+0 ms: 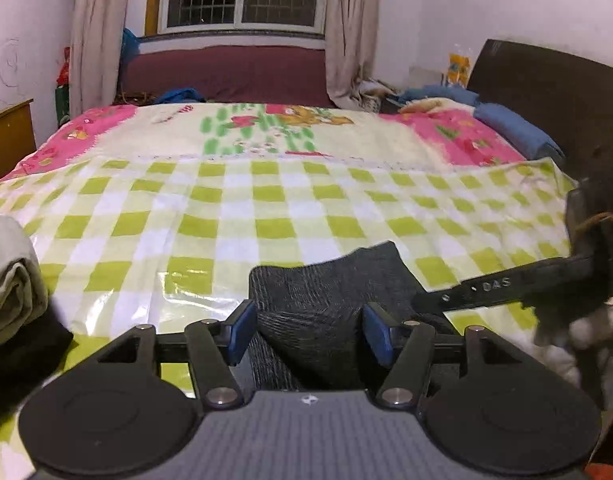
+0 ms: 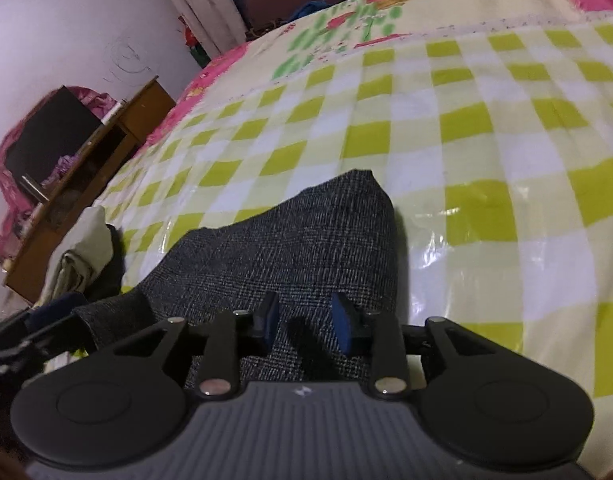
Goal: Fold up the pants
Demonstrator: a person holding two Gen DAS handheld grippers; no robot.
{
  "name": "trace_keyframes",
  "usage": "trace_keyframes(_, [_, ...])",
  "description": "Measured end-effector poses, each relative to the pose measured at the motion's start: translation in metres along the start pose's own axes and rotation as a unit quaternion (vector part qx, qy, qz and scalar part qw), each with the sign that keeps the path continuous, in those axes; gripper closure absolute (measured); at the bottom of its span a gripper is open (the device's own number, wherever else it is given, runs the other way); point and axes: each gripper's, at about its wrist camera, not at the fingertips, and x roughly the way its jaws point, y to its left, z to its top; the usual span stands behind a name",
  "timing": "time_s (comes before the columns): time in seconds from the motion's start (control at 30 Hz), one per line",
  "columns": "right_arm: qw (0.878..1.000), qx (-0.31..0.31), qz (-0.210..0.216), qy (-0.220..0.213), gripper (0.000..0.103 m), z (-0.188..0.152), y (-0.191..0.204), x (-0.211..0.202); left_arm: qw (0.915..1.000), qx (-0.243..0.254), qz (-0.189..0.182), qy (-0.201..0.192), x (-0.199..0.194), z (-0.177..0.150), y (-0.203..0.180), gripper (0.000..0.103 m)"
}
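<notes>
With both tools' jaws parted and holding nothing, I hover my left tool (image 1: 308,330) and right tool (image 2: 305,322) over dark pants (image 2: 290,236) on the checkered bed cover (image 2: 486,128); the glossy plastic may let them slide.

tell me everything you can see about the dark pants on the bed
The pants are dark charcoal with a fine woven fleck, a thick, soft-looking fabric. They lie on the glossy green-and-white checked sheet near its close edge, bunched into a rumpled mound tapering to a raised corner at the far end, not yet folded flat. Both tools sit over them with jaws apart: the right tool and the left tool each straddle the cloth without pinching it.
</notes>
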Motion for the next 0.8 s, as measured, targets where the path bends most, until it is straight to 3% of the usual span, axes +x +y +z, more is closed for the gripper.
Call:
trace_keyframes(0.23, [0.999, 0.001, 0.038, -0.015, 0.068, -0.005, -0.013, -0.002, 0.9993, -0.014, 0.006, 0.033, -0.009, -0.001, 0.000, 0.027])
trace_keyframes(0.43, [0.999, 0.010, 0.038, -0.031, 0.068, -0.011, -0.023, -0.010, 0.9983, -0.007, 0.009, 0.057, 0.062, 0.014, 0.007, 0.027])
trace_keyframes(0.5, [0.999, 0.010, 0.028, -0.034, 0.059, -0.011, -0.029, -0.012, 0.9972, 0.009, 0.028, 0.069, 0.086, 0.015, 0.009, 0.027])
trace_keyframes(0.63, [0.999, 0.018, 0.021, -0.020, 0.058, -0.015, -0.040, -0.007, 0.9939, 0.009, 0.036, 0.103, 0.111, 0.017, 0.015, 0.028])
trace_keyframes(0.73, [0.999, 0.025, 0.027, -0.015, 0.058, -0.017, -0.044, 0.000, 0.9933, -0.002, 0.023, 0.113, 0.118, 0.019, 0.019, 0.034])
trace_keyframes(0.8, [0.999, 0.022, 0.028, -0.016, 0.058, -0.017, -0.043, 0.001, 0.9928, -0.009, 0.025, 0.117, 0.121, 0.023, 0.022, 0.043])
